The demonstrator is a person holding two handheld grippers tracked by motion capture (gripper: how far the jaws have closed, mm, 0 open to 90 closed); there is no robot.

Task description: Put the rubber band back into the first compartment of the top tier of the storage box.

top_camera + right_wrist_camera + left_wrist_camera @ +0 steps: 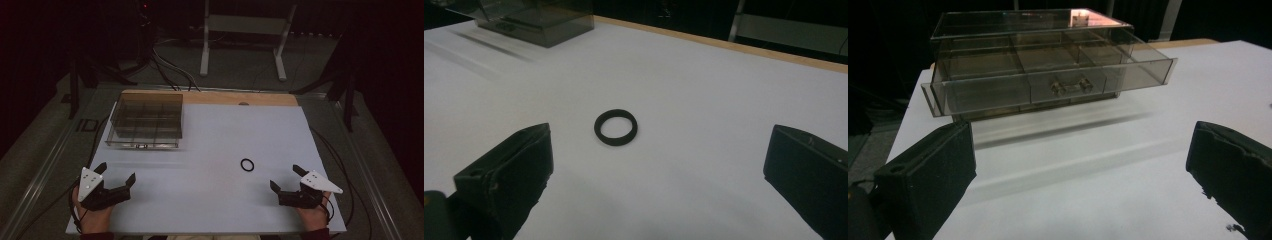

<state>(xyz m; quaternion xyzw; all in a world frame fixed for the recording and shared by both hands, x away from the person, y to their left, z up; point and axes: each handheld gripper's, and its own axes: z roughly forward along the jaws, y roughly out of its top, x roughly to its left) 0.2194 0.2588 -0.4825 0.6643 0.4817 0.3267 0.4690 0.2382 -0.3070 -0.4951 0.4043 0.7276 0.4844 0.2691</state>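
Your right gripper (286, 177), jaws wide apart and empty, is much nearer than the left to the black ring (247, 164), which lies flat on the white table (210, 200) just ahead of those jaws.

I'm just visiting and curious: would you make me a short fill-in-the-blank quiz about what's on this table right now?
1. The small black ring lies flat on the white table, nearer the ____ gripper.
2. The clear plastic box has its drawer pulled ____.
3. The jaws of the left gripper and the right gripper both stand ____.
4. Neither gripper holds ____.

Missing words: right; open; open; anything
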